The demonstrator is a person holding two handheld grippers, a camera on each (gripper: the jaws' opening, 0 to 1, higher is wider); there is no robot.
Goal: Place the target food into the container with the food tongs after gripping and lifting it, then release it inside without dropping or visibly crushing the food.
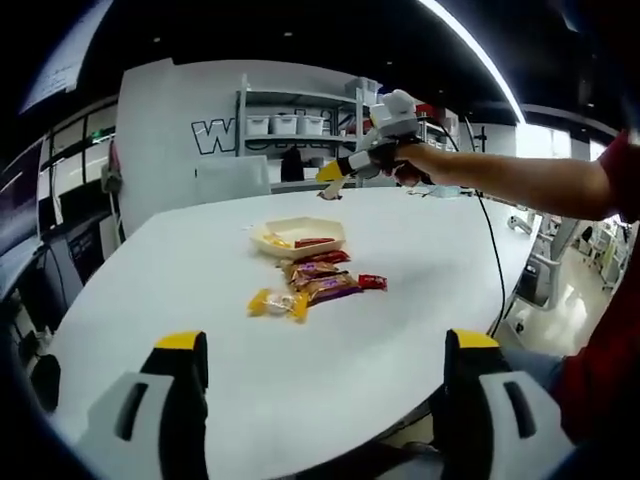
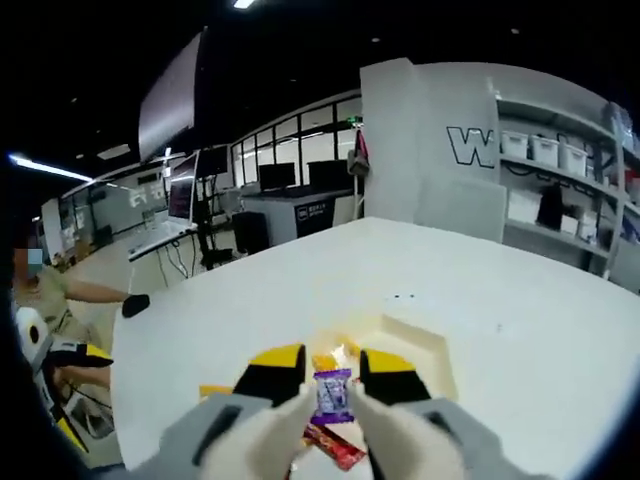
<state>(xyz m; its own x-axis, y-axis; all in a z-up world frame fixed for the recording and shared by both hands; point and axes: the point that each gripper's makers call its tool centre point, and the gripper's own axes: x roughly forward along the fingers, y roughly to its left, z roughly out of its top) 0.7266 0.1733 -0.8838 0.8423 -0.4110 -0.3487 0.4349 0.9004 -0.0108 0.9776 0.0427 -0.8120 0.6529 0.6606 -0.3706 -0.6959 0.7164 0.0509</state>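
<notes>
My right gripper [image 2: 333, 378] is shut on a small purple-wrapped candy [image 2: 333, 393], held in the air above the table. Just beyond and below the jaws lies the cream container tray [image 2: 425, 345], and a red-wrapped snack [image 2: 337, 447] is under them. In the left gripper view a person's hand holds that right gripper [image 1: 338, 178] high over the far side of the table, beyond the tray [image 1: 318, 225], which holds a yellow and a red piece. My left gripper [image 1: 325, 365] is open over the near table edge with nothing between its jaws.
Several wrapped snacks [image 1: 318, 283] lie on the white table [image 1: 180, 270] in front of the tray, a yellow one [image 1: 278, 302] nearest. A cable [image 1: 490, 240] runs over the table's right side. Shelves with white bins [image 1: 285, 125] stand behind, and desks with monitors [image 2: 275, 180].
</notes>
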